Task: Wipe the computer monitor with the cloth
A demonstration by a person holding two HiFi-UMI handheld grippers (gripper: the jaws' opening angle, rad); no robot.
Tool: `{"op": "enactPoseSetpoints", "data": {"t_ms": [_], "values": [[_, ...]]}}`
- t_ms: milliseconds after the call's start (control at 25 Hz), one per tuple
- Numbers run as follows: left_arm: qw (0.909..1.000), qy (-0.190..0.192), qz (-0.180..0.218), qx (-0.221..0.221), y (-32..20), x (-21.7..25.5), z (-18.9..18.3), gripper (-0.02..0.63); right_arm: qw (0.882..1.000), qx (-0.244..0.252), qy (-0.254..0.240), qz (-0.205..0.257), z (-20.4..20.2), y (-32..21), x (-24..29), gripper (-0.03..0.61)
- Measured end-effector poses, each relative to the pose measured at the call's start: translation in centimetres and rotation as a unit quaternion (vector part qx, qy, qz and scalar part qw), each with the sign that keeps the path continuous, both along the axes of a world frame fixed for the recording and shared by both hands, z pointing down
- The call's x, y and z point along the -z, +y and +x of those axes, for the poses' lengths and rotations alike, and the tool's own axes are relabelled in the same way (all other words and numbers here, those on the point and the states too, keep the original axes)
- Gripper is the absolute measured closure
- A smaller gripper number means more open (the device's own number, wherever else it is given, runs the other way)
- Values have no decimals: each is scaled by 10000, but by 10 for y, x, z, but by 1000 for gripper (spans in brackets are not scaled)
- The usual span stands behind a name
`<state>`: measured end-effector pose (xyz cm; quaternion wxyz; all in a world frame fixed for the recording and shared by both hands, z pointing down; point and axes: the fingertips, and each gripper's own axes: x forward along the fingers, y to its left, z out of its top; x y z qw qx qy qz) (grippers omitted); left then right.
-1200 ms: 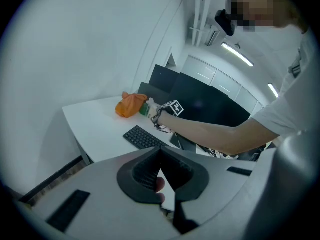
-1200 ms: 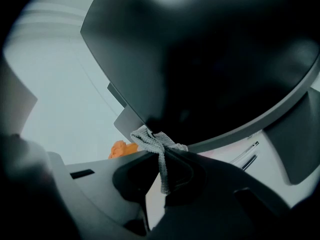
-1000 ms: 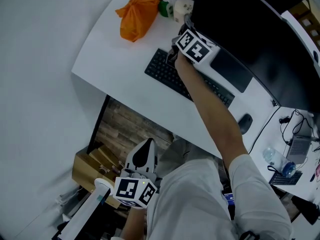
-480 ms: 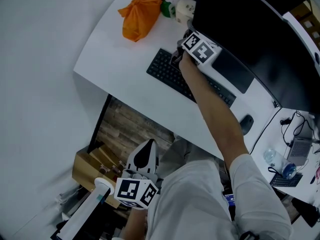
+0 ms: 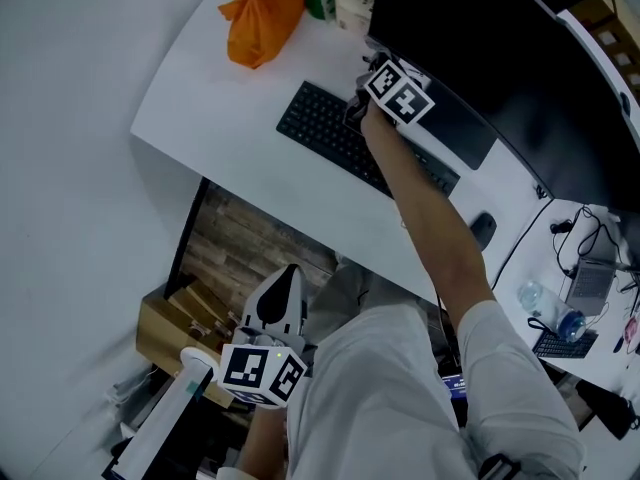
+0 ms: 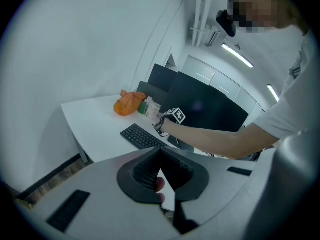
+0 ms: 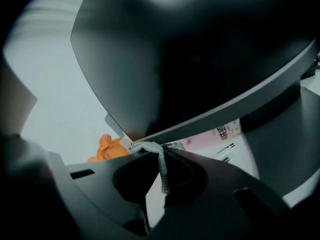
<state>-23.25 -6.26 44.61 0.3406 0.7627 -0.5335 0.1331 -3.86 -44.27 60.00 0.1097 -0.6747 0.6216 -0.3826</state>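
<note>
Right gripper view, gripper (image 7: 159, 153) pinching cloth (image 7: 162, 170)

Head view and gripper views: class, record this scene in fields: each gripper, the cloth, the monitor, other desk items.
Right gripper: shut on the cloth, raised at the monitor's lower edge
Cloth: pale strip pinched between the jaws
Monitor: dark screen
Left gripper: shut, empty, held low, away from the desk
Desk: white; holds keyboard and orange bag
</note>
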Motion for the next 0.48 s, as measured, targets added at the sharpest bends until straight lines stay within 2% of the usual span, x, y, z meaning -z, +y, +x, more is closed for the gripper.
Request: {"op": "enactPoseSetpoints", "data": {"t_ms": [480], "values": [[9990,-46,54,-434,2,1,23,600,9983,-387,-396,173,54,45,-4,557]]}}
